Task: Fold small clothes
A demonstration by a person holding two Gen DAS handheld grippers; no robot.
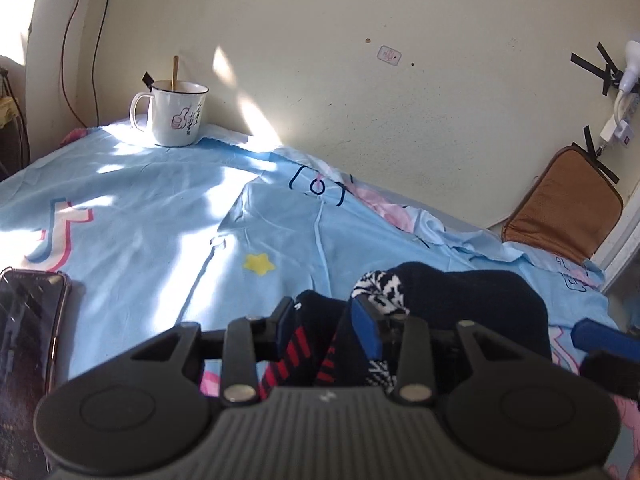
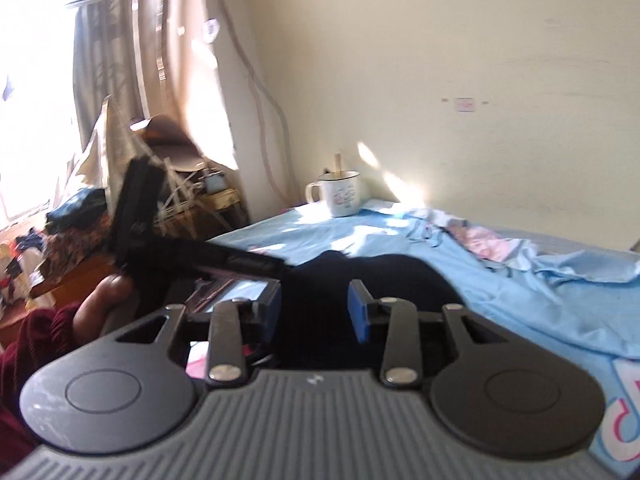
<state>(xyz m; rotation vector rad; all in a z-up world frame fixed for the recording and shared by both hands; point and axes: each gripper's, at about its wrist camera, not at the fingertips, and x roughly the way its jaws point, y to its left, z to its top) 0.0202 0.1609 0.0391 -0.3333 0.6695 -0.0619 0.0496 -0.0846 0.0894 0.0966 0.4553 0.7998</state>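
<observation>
The sheet (image 1: 152,216) on the bed is light blue, printed with a yellow star (image 1: 260,263), pink-and-white shapes and dark blue marks. The socks (image 1: 320,332) are black with red stripes; one part carries a black-and-white zigzag pattern (image 1: 378,286). The mug (image 1: 178,114) is white with a dark rim and a pink thumbs-up drawing. The left gripper (image 1: 326,322) is black with blue pads. The cushion (image 1: 560,208) is brown, the wall (image 1: 360,80) cream, the sleeve (image 2: 28,344) dark red.

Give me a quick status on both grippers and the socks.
Left gripper shut on the striped sock. Right gripper straddles the dark sock, grip unclear. Mug and phone sit well clear.
</observation>
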